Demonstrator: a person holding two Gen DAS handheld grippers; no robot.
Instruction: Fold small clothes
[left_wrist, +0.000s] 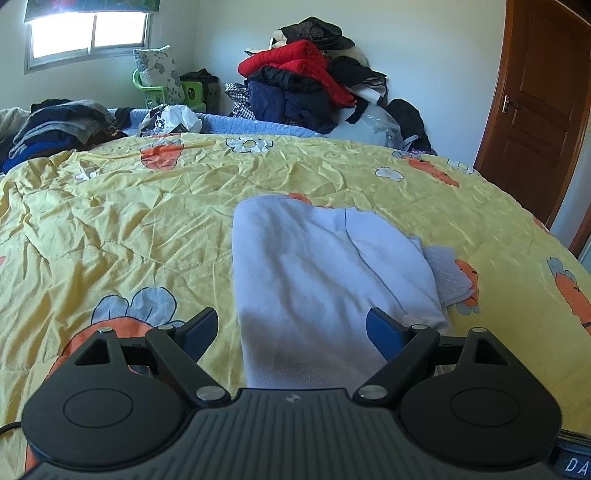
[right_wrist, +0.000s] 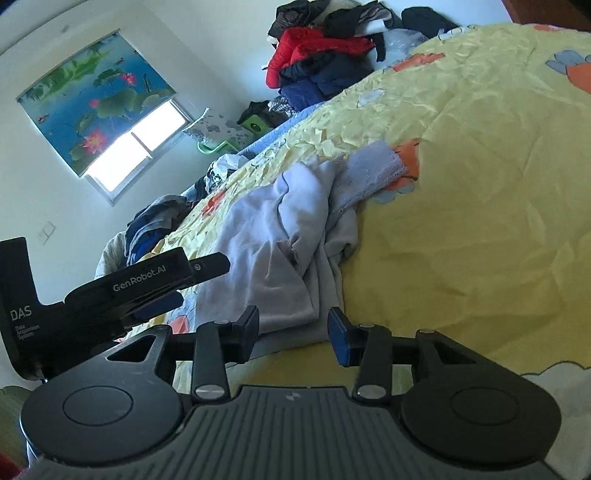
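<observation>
Directly ahead of the left gripper (left_wrist: 291, 330) lies the pale lavender garment (left_wrist: 325, 277), folded into a long strip on the yellow carrot-print quilt (left_wrist: 129, 221). Its near end runs between the two spread fingers and under the tool's body. The jaws stand wide apart and hold nothing; whether the blue pads brush the cloth I cannot tell from this angle.

The right gripper (right_wrist: 293, 334) is tilted and approaches from the garment's other side, its jaws parted about halfway and empty. The near, bunched edge of the cloth sits just beyond its fingertips, roughly centred in the gap. The left tool appears off to its left, low over the quilt.

A lace-trimmed piece (right_wrist: 373, 168) pokes out past the far side of the fold, beyond the right gripper's reach.

Likely risks, as I judge them:
- Closing on the bunched edge may catch only the top layer, so the fold opens when lifted.
- A deep pinch could take up the wrinkled quilt with the garment and drag it.
- Uneven lifting between the two tools would skew the strip, and the loose lace piece could slip out.
</observation>
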